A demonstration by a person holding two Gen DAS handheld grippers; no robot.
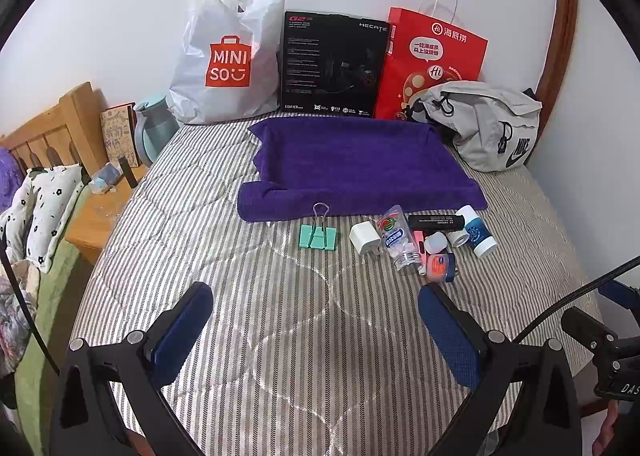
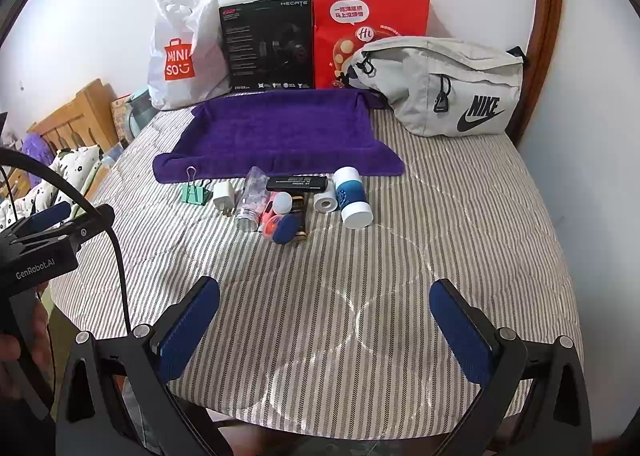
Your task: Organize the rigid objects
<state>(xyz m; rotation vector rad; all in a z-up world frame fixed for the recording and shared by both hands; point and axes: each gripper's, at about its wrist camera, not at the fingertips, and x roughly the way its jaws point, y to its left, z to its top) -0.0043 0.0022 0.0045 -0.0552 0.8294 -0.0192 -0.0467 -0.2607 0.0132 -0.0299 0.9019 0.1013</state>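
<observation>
Small items lie in a row on the striped bed, in front of a purple towel: a green binder clip, a white charger plug, a clear bottle, a black bar-shaped device, a small orange jar with a blue lid, a white roll and a blue-and-white tube. My left gripper is open, short of the row. My right gripper is open too, nothing between its fingers.
Against the far wall stand a white shopping bag, a black box, a red paper bag and a grey waist bag. A wooden nightstand with a teal jug is at the left.
</observation>
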